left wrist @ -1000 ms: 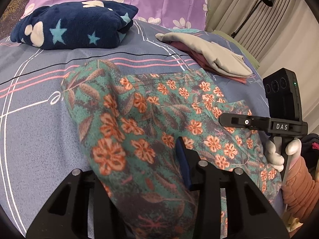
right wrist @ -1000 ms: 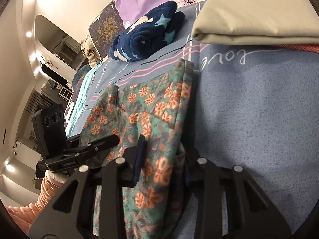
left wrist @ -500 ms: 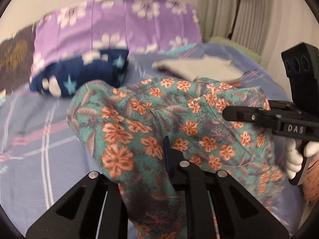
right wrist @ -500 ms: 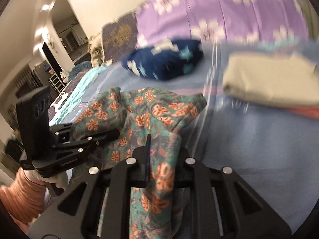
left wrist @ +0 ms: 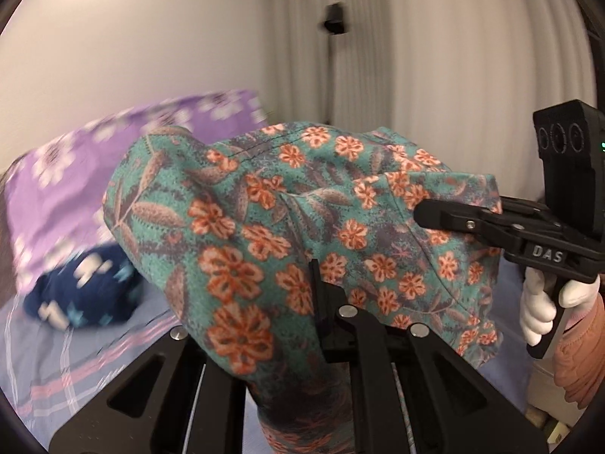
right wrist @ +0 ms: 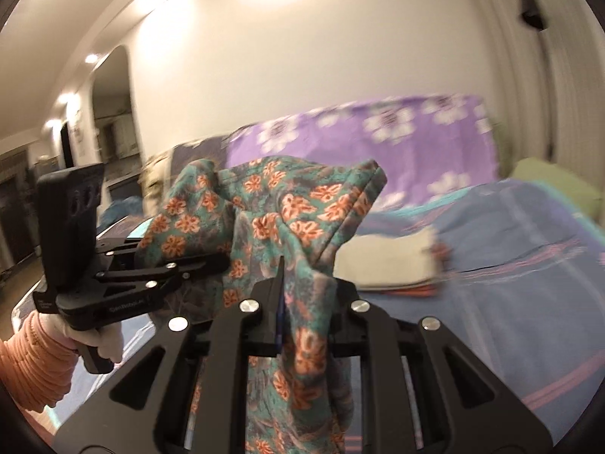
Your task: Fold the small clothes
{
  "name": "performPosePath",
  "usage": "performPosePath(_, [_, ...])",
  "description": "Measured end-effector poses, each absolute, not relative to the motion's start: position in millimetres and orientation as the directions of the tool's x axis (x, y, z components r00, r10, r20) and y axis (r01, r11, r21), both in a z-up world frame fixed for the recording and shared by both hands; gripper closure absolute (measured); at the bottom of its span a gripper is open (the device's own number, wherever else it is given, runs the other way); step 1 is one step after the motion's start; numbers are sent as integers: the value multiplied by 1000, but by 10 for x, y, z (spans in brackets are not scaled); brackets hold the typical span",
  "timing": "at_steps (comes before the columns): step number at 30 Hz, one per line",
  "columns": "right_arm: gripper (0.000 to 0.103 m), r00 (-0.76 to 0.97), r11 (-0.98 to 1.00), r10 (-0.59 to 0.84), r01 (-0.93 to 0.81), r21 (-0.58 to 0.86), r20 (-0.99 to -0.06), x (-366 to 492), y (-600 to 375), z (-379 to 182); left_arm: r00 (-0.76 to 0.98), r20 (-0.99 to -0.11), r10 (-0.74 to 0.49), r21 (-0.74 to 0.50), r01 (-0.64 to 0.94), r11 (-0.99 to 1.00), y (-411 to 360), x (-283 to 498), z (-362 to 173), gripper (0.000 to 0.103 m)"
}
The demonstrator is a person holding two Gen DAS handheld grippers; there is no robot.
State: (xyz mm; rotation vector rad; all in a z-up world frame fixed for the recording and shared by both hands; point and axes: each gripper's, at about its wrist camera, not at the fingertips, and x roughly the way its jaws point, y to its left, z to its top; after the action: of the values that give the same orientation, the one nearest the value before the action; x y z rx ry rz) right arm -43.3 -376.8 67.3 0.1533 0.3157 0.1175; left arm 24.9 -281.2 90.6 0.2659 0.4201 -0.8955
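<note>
A teal garment with orange flowers hangs in the air above the bed, held by both grippers. My left gripper is shut on its near edge, cloth draped over the fingers. My right gripper is shut on another part of the same garment. In the left wrist view the right gripper pinches the cloth at right. In the right wrist view the left gripper pinches it at left.
A blue bedsheet with pink stripes lies below. A folded beige garment on a red one lies on it. A navy star-patterned bundle sits by the purple flowered pillow. Curtains and a floor lamp stand behind.
Both grippers have lifted the floral garment off the bed and tilted upward; the views now show wall and curtains instead of the bedsheet.
</note>
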Motion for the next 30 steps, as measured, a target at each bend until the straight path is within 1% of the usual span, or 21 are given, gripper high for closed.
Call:
performPosePath(3, [88, 957, 988, 33, 12, 151, -288, -738, -4168, 770, 489, -455, -744, 58, 850, 523, -3320, 106, 982, 93])
performPosePath(6, [88, 952, 982, -69, 118, 151, -298, -960, -4569, 826, 412, -475, -777, 44, 893, 447, -3898, 40, 980, 93])
performPosePath(11, [88, 914, 947, -223, 285, 145, -339, -1236, -5225, 819, 326, -502, -801, 28, 932, 361, -4686, -22, 941, 93])
performPosePath(16, [88, 869, 900, -332, 408, 152, -368, -1271, -5797, 770, 284, -525, -802, 45, 951, 307, -5350, -50, 885, 93])
performPosePath(22, [88, 803, 842, -432, 523, 136, -411, -1080, -6285, 666, 263, -556, -789, 53, 958, 281, -5928, 71, 722, 92])
performPosePath(26, [88, 769, 813, -447, 562, 151, -456, -906, -6575, 521, 247, -580, -776, 47, 962, 270, -6169, 201, 592, 92])
performPosePath(30, [88, 741, 793, -460, 591, 150, -489, -782, -6763, 384, 266, -578, -772, 95, 961, 260, -6334, 223, 496, 92])
